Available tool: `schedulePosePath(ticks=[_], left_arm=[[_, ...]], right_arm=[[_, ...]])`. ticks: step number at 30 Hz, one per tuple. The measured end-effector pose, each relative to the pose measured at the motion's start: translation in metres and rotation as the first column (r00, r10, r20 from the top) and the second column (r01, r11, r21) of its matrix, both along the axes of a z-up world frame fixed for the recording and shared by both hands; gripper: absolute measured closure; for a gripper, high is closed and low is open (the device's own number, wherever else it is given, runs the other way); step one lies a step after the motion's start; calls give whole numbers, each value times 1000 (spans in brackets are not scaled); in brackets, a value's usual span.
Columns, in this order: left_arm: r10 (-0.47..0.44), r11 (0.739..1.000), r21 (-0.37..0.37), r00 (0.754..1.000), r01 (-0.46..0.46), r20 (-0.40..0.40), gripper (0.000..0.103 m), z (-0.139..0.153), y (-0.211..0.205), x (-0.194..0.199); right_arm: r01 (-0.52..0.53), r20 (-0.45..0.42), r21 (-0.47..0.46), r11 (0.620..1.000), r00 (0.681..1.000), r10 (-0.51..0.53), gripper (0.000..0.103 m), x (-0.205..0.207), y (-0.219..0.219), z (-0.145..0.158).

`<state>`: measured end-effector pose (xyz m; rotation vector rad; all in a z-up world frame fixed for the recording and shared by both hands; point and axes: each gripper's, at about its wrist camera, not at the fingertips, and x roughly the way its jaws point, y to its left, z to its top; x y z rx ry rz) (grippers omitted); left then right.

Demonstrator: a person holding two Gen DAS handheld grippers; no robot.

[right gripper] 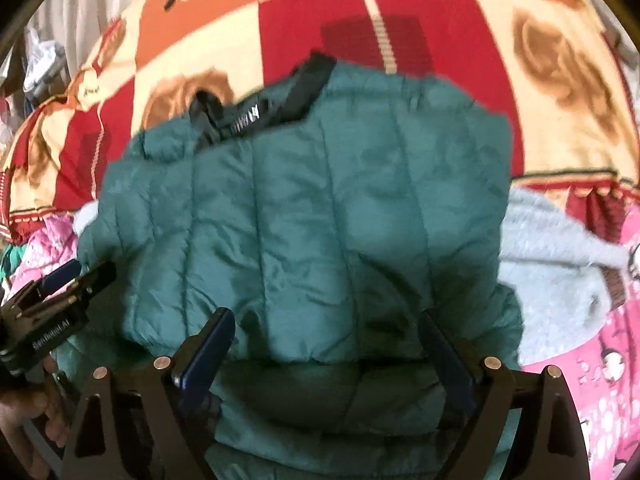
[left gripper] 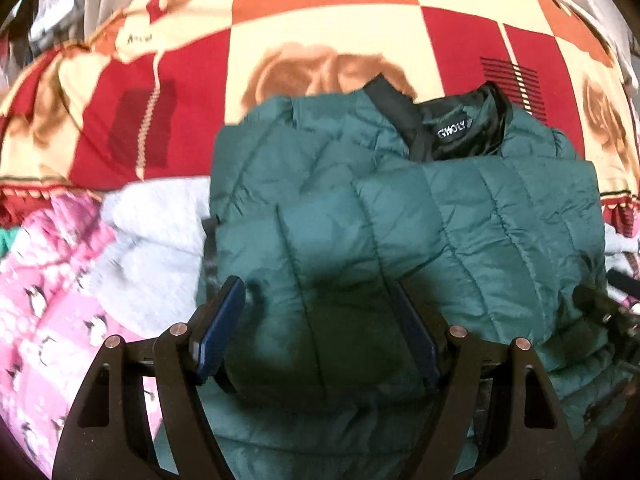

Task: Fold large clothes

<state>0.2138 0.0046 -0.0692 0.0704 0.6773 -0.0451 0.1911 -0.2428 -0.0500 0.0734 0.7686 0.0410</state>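
A dark green quilted puffer jacket (left gripper: 400,208) lies on the bed with its black collar and label (left gripper: 454,130) at the far side and its sleeves folded over the front. My left gripper (left gripper: 320,312) is open, its blue pads either side of a raised fold at the jacket's near edge. My right gripper (right gripper: 328,340) is open too, straddling a puffy fold of the same jacket (right gripper: 304,208). The left gripper also shows at the left edge of the right wrist view (right gripper: 60,284), and the right gripper at the right edge of the left wrist view (left gripper: 600,308).
A red, cream and orange checked blanket with dog prints (left gripper: 320,40) covers the bed beyond the jacket. A light grey fleece garment (left gripper: 152,232) and a pink penguin-print fabric (left gripper: 48,312) lie beside the jacket; they also show in the right wrist view (right gripper: 552,272).
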Motion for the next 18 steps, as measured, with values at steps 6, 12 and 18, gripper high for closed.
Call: schedulePosePath(ticks=[6, 12, 18], left_arm=[[-7, 1000, 19, 1000, 7, 6, 27, 3, -4, 0], [4, 1000, 4, 1000, -4, 9, 27, 4, -1, -2], [1, 1000, -12, 1000, -1, 17, 27, 6, 1, -3]], right_arm=[[4, 61, -52, 999, 998, 0, 11, -4, 12, 9], [4, 62, -54, 999, 998, -1, 11, -8, 11, 9], [-1, 58, -56, 998, 998, 4, 11, -12, 10, 8]])
